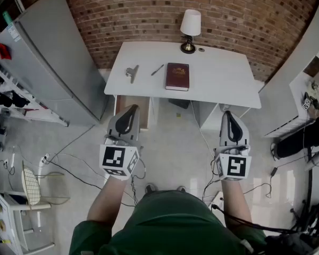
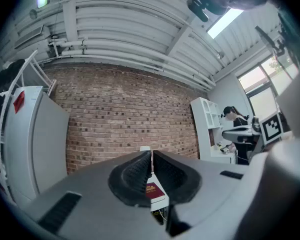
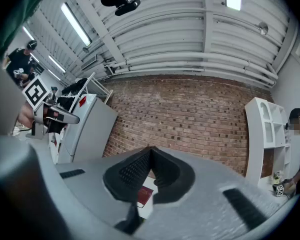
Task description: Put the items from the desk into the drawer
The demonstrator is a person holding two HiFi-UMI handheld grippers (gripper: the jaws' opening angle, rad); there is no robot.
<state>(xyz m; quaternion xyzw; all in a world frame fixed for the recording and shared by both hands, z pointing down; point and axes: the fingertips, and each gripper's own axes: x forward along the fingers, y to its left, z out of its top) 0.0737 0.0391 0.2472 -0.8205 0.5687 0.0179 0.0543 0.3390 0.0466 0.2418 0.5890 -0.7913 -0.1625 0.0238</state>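
Note:
A white desk (image 1: pixel 223 81) stands against the brick wall. On it lie a dark red book (image 1: pixel 177 76), a pen (image 1: pixel 157 69) and a metal clip-like tool (image 1: pixel 131 72). Below the desk's left end a wooden drawer (image 1: pixel 132 110) stands pulled out. My left gripper (image 1: pixel 125 117) hovers shut in front of that drawer, well short of the desk. My right gripper (image 1: pixel 231 122) is shut too, in front of the desk's right end. Neither holds anything. The book (image 2: pixel 153 190) shows through the left jaws, and the book (image 3: pixel 144 196) shows below the right jaws.
A table lamp (image 1: pixel 190 30) and a small round object (image 1: pixel 201 49) sit at the desk's back edge. A grey cabinet (image 1: pixel 53 62) stands left, a white shelf unit (image 1: pixel 308 89) right. Cables (image 1: pixel 74 163) run over the floor. A person (image 2: pixel 233 121) stands by the shelves.

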